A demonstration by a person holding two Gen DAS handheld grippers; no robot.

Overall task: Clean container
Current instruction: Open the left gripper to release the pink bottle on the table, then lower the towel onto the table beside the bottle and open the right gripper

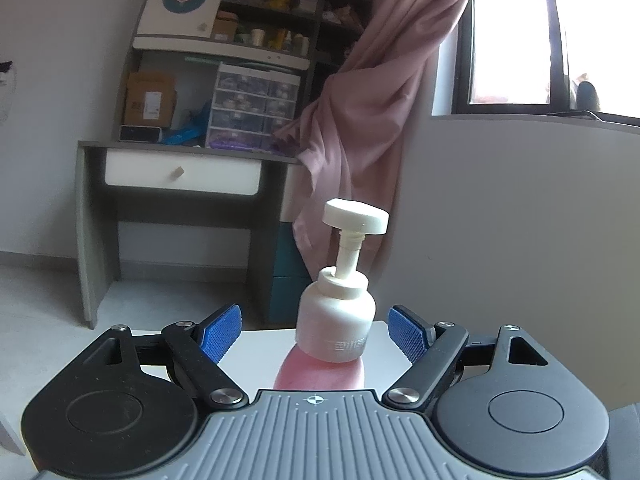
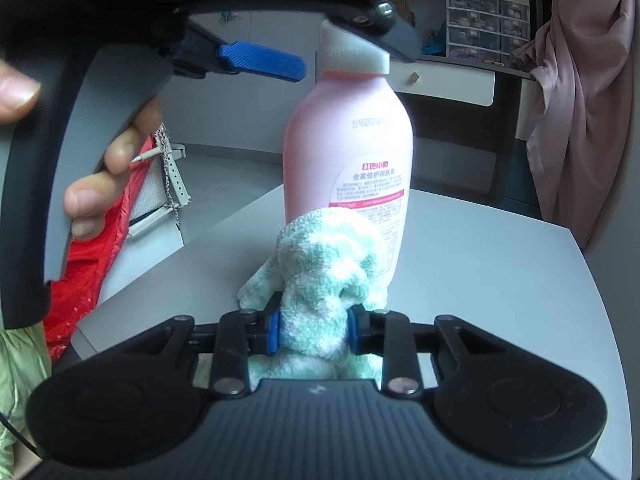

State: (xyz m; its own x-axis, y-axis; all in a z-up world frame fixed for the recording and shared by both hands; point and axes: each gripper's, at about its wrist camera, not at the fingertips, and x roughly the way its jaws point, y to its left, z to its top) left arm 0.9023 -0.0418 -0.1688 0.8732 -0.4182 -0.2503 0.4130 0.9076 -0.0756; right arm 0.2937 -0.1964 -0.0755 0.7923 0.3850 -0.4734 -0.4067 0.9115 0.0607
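Observation:
A pink bottle (image 2: pixel 352 148) with a white pump cap (image 1: pixel 336 320) stands upright on the pale table (image 2: pixel 500 280). My left gripper (image 1: pixel 316 334) is open around the cap. Its blue pads (image 1: pixel 222 332) stand clear of the cap on both sides. In the right wrist view one left pad (image 2: pixel 260 60) hangs beside the cap, and a person's hand (image 2: pixel 120 152) holds that gripper. My right gripper (image 2: pixel 314 330) is shut on a bunched green-and-white cloth (image 2: pixel 320 276). The cloth sits against the lower front of the bottle.
The table's rounded edge (image 2: pixel 592 264) curves off to the right. Beyond it are a desk with a white drawer (image 1: pixel 180 172), cluttered shelves (image 1: pixel 256 36), a pink curtain (image 1: pixel 384 92) and a bright window (image 1: pixel 520 40). Red fabric (image 2: pixel 100 248) hangs at the left.

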